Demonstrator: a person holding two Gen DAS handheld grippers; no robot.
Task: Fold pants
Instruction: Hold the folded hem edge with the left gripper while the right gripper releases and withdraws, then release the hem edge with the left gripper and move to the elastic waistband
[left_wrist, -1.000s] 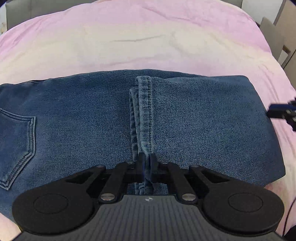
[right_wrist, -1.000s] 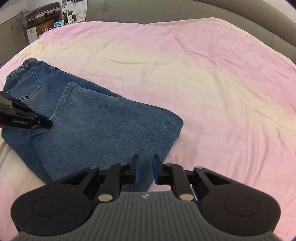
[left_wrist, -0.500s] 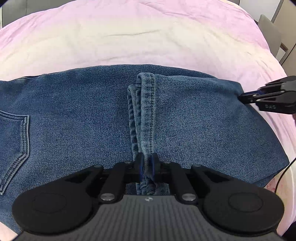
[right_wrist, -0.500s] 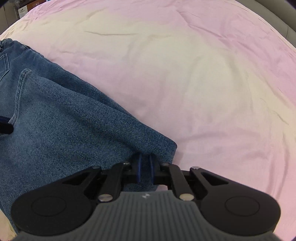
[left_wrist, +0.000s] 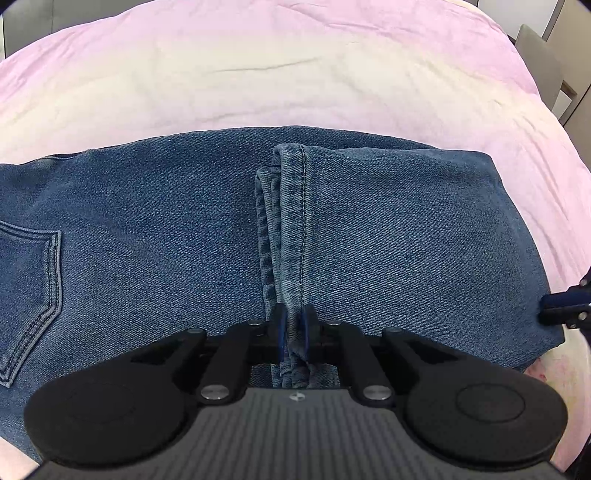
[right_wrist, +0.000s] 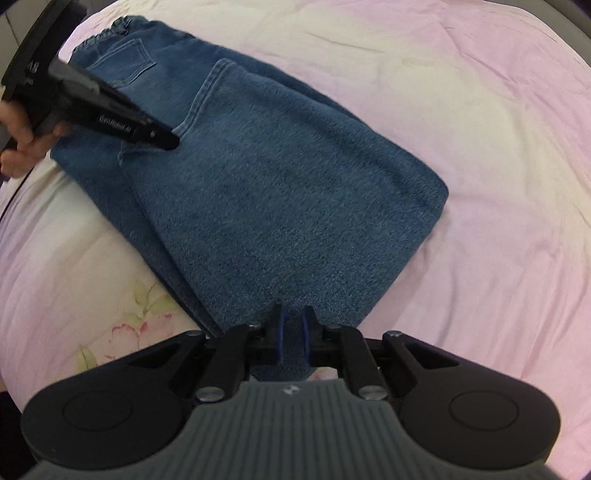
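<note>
The pants (left_wrist: 388, 236) run off the left edge, their waistband unseen there.

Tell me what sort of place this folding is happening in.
Most likely a bedroom: the jeans lie on a wide pink and cream bedsheet with a flower print near its edge, and a padded grey surround, probably the bed frame, curves behind it.

The left gripper (left_wrist: 294, 334) pinches the hem (left_wrist: 291, 229) of the folded pants (left_wrist: 166, 236) on a pink sheet (left_wrist: 258, 70).
</note>
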